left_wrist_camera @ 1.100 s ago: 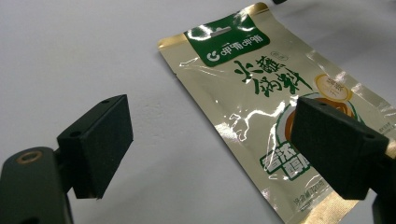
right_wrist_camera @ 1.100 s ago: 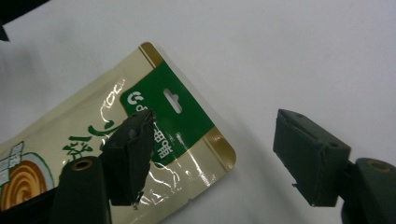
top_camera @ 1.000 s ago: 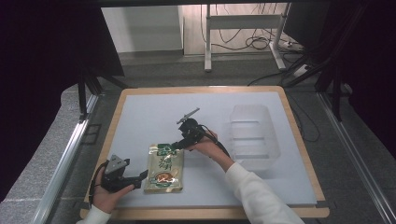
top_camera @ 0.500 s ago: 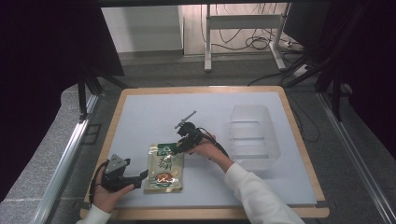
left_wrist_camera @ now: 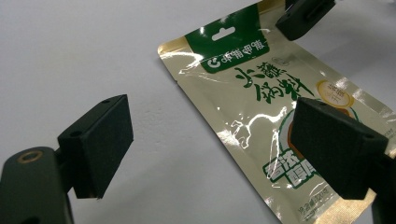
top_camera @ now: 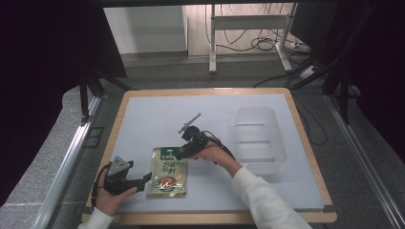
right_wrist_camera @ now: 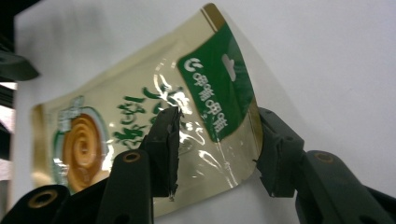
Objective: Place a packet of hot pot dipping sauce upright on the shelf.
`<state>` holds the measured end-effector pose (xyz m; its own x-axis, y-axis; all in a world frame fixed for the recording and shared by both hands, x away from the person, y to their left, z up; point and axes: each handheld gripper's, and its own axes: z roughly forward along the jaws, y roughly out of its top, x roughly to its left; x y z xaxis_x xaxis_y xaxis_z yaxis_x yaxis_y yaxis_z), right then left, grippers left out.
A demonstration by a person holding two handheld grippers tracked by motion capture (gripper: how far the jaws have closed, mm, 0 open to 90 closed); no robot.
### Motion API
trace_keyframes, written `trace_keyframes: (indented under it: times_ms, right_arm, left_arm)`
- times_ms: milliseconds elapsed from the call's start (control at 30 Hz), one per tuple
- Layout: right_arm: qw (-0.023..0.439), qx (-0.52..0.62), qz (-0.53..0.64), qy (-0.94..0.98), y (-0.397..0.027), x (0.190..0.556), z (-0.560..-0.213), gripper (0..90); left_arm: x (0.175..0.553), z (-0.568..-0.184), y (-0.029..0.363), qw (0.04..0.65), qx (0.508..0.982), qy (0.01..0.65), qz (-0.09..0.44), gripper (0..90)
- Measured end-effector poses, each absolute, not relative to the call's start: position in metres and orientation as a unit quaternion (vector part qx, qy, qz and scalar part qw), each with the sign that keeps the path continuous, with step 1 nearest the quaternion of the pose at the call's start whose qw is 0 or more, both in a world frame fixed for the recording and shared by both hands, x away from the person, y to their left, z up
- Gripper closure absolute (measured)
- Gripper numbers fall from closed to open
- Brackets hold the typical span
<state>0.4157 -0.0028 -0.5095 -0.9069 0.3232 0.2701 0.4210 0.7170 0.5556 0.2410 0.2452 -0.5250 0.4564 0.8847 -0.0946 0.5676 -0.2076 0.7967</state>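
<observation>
Gold-and-green foil pouch (top_camera: 167, 172) lies flat on the pale table mat (top_camera: 157, 119), lower centre of the high view, well apart from the clear plastic tray (top_camera: 258, 138) at right. The right gripper (top_camera: 183, 151) has been closing its jaws around the pouch's green header, one above the film and one beneath the raised edge, and whether the pads (right_wrist_camera: 164, 140) already press cannot be told. The left gripper (top_camera: 143, 181) waits with jaws wide and empty at the pouch's lower left edge, so lifting and placing appear to remain undone.

Left gripper (top_camera: 143, 181) jaws wide, right gripper (top_camera: 177, 153) jaws closing
</observation>
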Motion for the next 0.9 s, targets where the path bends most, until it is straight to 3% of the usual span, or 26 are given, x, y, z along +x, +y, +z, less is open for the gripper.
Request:
trace_keyframes:
  times_ms: [133,367,900]
  right_arm:
    - [0.062,-0.205,-0.306,-0.927,-0.001,0.415,-0.520,61.3]
    - [0.036,-0.183,-0.315,-0.931,0.000,0.410,-0.516,86.9]
    - [0.018,-0.143,-0.347,-0.927,-0.004,0.397,-0.483,89.2]
  left_arm:
    - [0.242,-0.525,0.245,0.404,0.753,0.482,0.195,13.1]
    - [0.242,-0.524,0.248,0.405,0.751,0.483,0.197,13.1]
    - [0.242,-0.525,0.252,0.404,0.747,0.488,0.202,13.1]
